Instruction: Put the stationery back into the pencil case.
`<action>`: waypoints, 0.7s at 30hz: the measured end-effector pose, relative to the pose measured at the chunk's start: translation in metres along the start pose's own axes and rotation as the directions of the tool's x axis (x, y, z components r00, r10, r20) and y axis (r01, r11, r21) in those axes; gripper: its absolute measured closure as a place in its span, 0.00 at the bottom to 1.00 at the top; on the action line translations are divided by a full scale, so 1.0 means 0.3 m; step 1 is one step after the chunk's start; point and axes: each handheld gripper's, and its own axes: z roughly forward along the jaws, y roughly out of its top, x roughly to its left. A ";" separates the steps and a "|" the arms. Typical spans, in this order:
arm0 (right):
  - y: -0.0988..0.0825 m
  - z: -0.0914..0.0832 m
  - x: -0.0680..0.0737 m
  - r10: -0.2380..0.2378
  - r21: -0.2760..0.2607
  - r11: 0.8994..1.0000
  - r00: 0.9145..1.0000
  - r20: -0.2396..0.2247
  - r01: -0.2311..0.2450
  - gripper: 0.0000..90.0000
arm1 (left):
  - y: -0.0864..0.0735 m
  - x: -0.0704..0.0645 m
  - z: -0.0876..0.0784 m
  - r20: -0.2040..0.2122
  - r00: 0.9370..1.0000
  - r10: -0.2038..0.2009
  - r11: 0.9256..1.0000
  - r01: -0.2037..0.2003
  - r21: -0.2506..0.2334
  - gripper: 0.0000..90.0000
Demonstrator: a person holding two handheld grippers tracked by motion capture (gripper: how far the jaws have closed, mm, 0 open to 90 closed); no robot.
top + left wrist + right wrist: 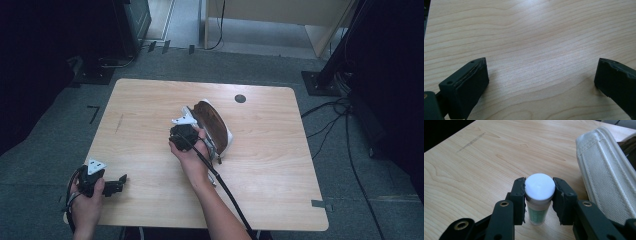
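From the high view, the right gripper (192, 125) sits in the person's right hand (192, 155) near the middle of the wooden table (150, 100), its grey three-cornered plate on top and its cable trailing back along the forearm. Just beyond it and to its right lies a white canvas bag (227, 137) with a brown inside, touching or nearly touching the gripper's far side; what the jaws hold I cannot make out from up here. The left gripper (117, 184) rests in the left hand (87, 200) at the near left corner of the table, well apart from the bag, jaws pointing across the bare wood. In the left gripper view, the two black jaws stand wide apart with nothing between them but wood grain. In the right gripper view, a small bottle (539, 202) with a white cap and a green label stands upright on the table between the jaws, both pads pressed against the cap's sides, so the claw is closed on it at a narrow gap. The bag's white edge rises just to the right of the right-hand jaw, close beside it.
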 end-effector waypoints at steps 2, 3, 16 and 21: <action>0.001 -0.003 0.000 -0.001 0.001 1.000 1.000 -0.010 0.001 0.73 | 0.000 0.000 0.000 0.000 1.000 0.000 1.000 0.000 0.000 0.00; 0.001 -0.004 -0.001 -0.003 0.000 1.000 1.000 -0.014 0.003 0.73 | 0.000 0.000 0.000 0.000 1.000 0.000 1.000 0.000 0.000 0.00; 0.016 -0.067 0.002 -0.020 -0.056 0.998 0.999 -0.037 0.018 0.73 | 0.000 0.000 0.000 0.001 1.000 0.000 1.000 0.000 0.000 0.00; 0.029 -0.105 -0.010 -0.016 -0.074 0.997 0.999 -0.044 0.013 0.73 | 0.002 -0.011 0.002 0.007 1.000 0.007 1.000 -0.007 -0.001 0.00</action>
